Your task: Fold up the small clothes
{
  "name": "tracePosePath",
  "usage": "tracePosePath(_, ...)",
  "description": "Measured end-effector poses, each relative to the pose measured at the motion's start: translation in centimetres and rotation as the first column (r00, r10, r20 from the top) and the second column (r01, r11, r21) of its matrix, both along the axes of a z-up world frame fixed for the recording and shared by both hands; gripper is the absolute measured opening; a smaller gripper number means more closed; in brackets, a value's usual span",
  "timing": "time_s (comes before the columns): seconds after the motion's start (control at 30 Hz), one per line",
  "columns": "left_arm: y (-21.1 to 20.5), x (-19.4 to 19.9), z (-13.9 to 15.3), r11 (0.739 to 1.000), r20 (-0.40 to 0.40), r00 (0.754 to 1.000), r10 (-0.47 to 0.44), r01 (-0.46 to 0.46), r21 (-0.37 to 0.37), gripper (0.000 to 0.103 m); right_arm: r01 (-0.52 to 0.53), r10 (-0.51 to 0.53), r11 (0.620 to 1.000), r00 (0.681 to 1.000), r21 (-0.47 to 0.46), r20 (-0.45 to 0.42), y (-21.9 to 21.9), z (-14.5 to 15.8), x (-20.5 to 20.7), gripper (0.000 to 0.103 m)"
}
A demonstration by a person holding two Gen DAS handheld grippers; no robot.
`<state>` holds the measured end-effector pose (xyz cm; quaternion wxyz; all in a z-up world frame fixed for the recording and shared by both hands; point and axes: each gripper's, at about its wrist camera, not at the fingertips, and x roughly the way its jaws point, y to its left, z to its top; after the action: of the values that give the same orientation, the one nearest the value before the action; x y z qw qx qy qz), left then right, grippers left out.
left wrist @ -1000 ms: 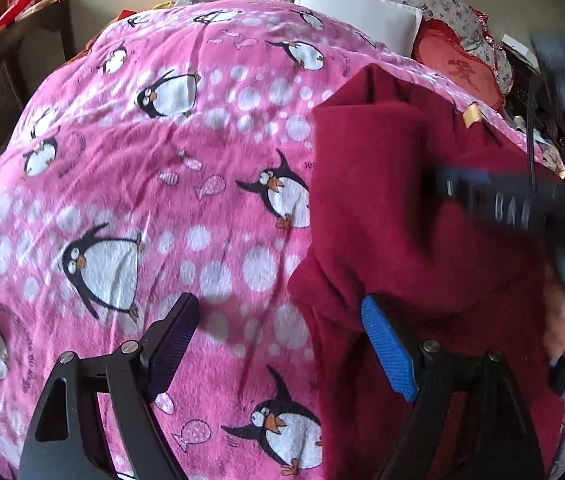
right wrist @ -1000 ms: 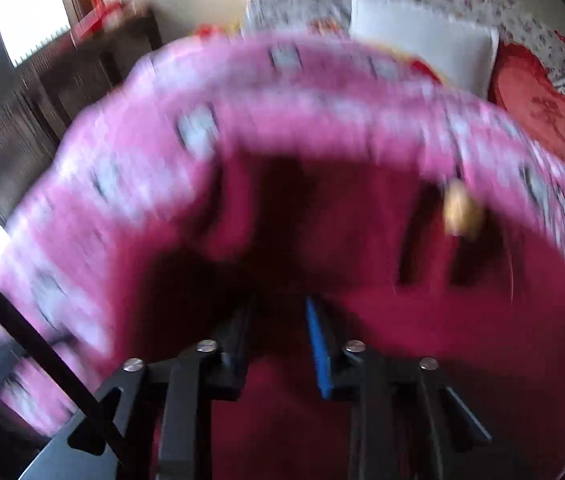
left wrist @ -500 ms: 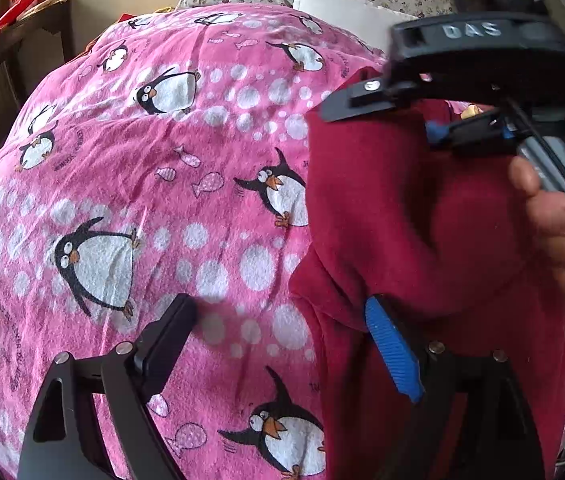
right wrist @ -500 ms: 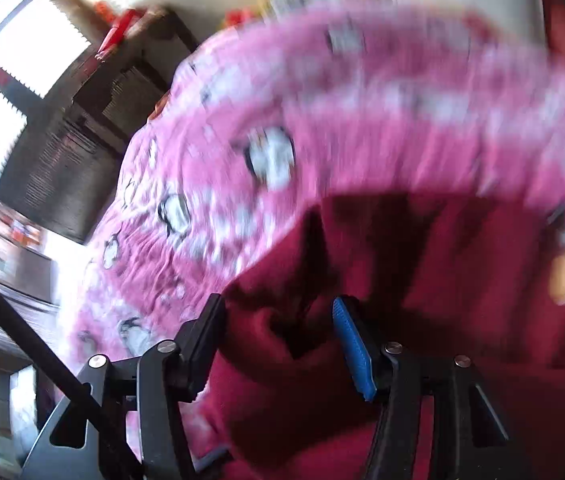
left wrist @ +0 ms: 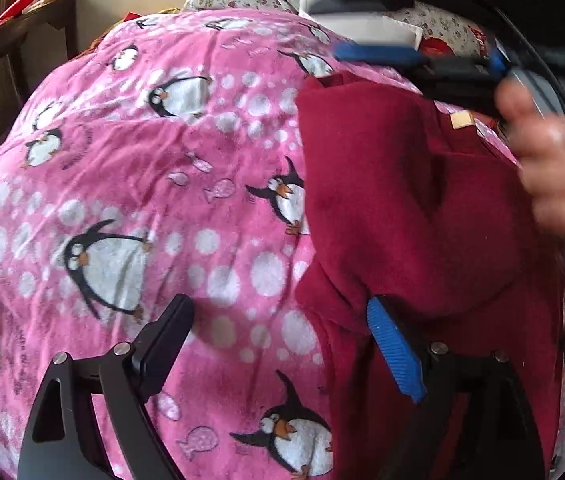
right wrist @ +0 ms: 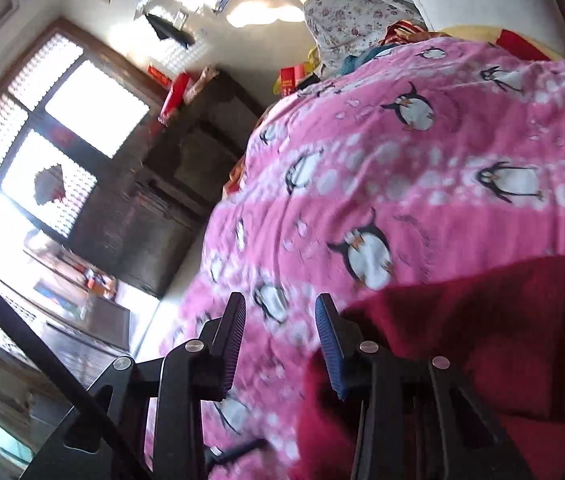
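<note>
Window (right wrist: 62, 148) only beyond right claw (right wrist: 280, 336)

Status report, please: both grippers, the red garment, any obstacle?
Left gripper open, low at the dark red garment edge. Right gripper open, empty, lifted. Garment lies folded on penguin blanket. No obstacle seen.

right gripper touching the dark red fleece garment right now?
Cannot tell. In the right wrist view the right gripper is open with only the pink penguin blanket between its fingers; the dark red fleece garment lies beside the blue finger, no gap or contact plainly visible.
</note>
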<state>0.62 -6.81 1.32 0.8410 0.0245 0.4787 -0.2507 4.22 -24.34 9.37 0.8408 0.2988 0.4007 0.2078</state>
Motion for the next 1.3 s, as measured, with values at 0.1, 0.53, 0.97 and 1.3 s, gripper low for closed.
tracePosePath(0.1,1.1,0.2,0.5,0.999,0.006,0.999,0.043,-0.043,-0.003,0.088,-0.026,0.022,0.993,0.999,-0.119,-0.04,0.3,0.0,-2.0,0.045)
tracePosePath(0.53,1.2,-0.3,-0.3,0.995,0.023,0.998,0.054,-0.056,0.085,0.088,0.069,-0.086,0.922,0.996,-0.381,-0.027,0.5,-2.9,-1.5,0.01)
tracePosePath(0.97,-0.6,-0.8,5.0,0.998,0.092,0.995,0.033,-0.039,0.057,0.088,0.615,-0.645,0.597,0.75,-0.515,0.149,-20.0,0.8,-24.3,0.08)
tracePosePath(1.3,-4.8,-1.0,4.4,0.99,0.072,0.997,0.017,-0.027,0.138,0.088,0.597,-0.61,0.707,0.786,-0.379,0.1,-22.2,-1.3,-25.2,0.008)
